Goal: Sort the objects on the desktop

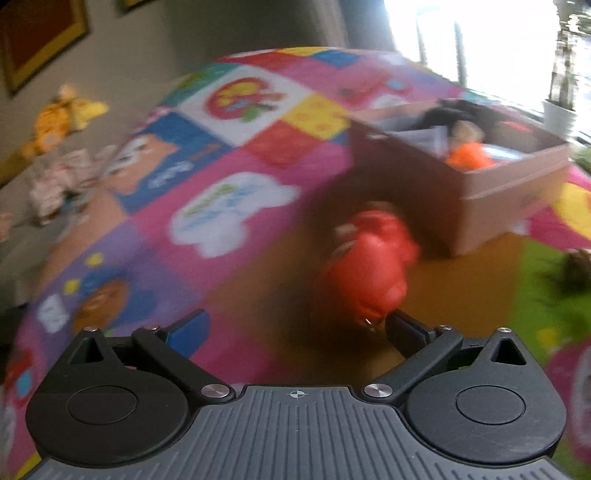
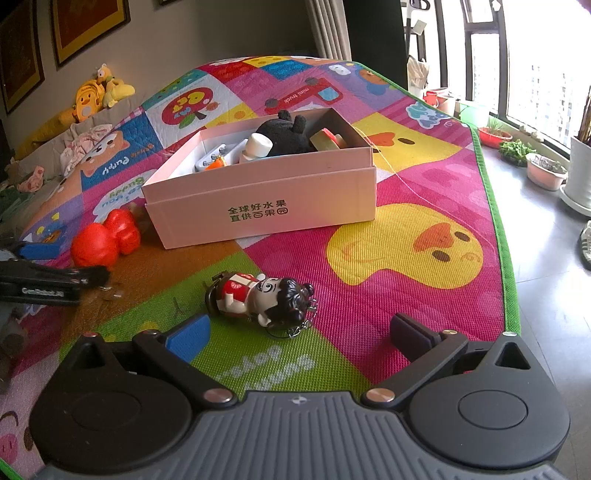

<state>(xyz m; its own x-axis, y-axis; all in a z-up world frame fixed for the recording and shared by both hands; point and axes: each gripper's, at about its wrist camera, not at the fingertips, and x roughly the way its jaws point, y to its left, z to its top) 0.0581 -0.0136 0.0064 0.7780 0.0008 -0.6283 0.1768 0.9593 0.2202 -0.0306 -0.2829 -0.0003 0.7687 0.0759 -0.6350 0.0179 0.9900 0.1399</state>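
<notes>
While both grippers' fingers were spread wide, the left gripper (image 1: pixel 295 328) was held by a red toy (image 1: pixel 369 266), the right gripper (image 2: pixel 299 332) by a figurine (image 2: pixel 262 299).

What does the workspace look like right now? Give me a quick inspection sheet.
Surface: colourful play mat, flat on the floor.
Job's things: pink box holding a black plush, a white bottle and other items; red toy on the mat beside the box's left end; doll figurine lying on its side nearer the camera.
Clutter: yellow plush toys and crumpled cloth beyond the mat's left edge.
Grippers: left gripper open, close to the red toy; right gripper open, empty, just short of the figurine.
Cables: nothing seen.
Surroundings: potted plants by the window, framed pictures on the wall.
</notes>
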